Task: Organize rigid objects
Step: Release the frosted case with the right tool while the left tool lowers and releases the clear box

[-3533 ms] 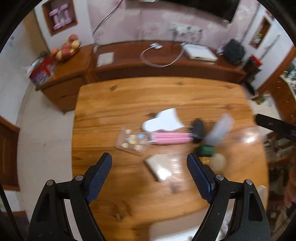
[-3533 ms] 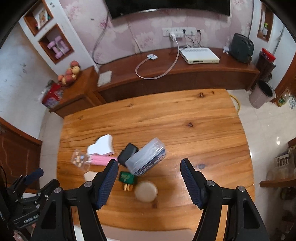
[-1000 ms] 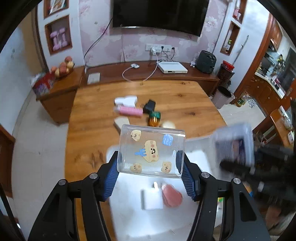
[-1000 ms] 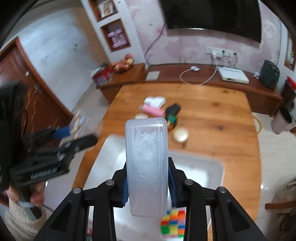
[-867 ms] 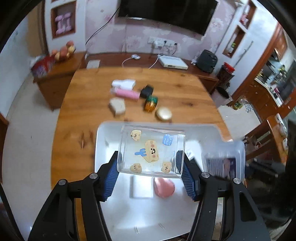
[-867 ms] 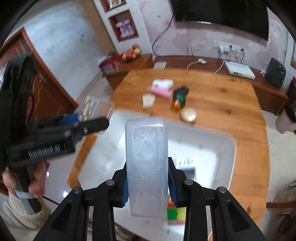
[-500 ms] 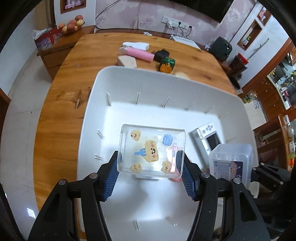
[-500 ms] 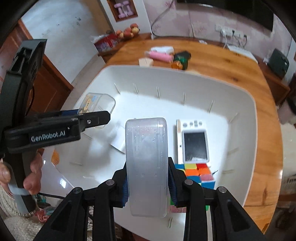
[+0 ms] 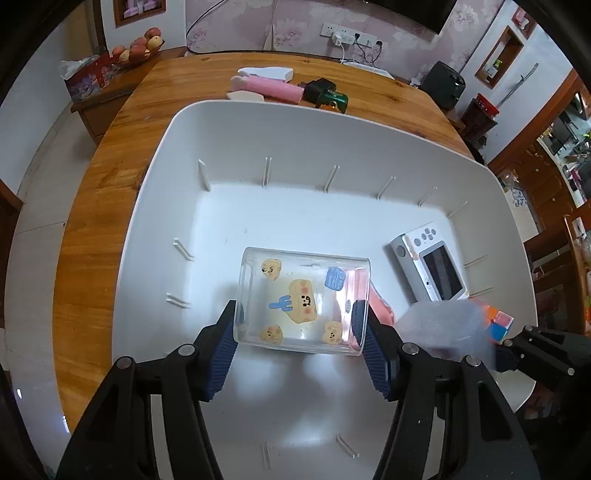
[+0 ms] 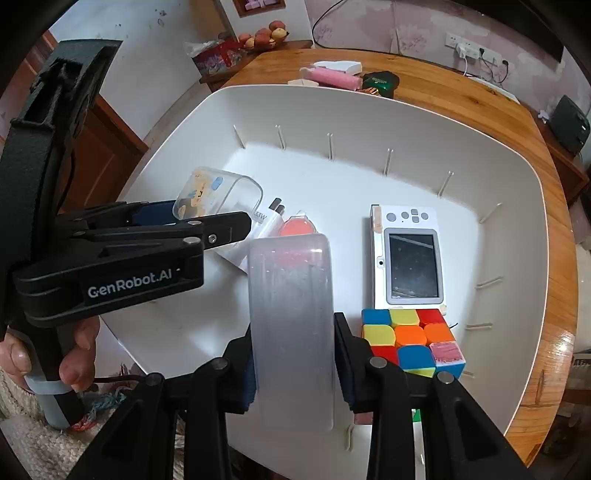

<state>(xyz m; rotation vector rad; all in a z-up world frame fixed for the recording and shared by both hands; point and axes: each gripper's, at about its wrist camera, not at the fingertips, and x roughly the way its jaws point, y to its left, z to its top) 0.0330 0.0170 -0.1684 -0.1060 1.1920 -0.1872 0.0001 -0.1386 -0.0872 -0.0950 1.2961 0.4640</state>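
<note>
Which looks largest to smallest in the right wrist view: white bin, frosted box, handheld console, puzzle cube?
1. white bin, by far.
2. frosted box, though it sits nearest the camera, so unsure.
3. handheld console.
4. puzzle cube, close to the console in apparent size.

This is a home, a living and dining room. A wooden desk (image 9: 110,155) stands in the middle on a pale tiled floor. Beyond its far edge runs a low wooden sideboard (image 9: 110,99) with a bowl of fruit (image 9: 138,46) and a red gift box (image 9: 86,75) on it. Above that, the wall is papered in pink flowers (image 9: 295,22), with a wall socket (image 9: 343,35) and trailing cables, a dark flat television (image 9: 424,11) and a wall niche (image 9: 138,9). To the desk's right a wooden cabinet (image 9: 554,184) holds household clutter.
</note>
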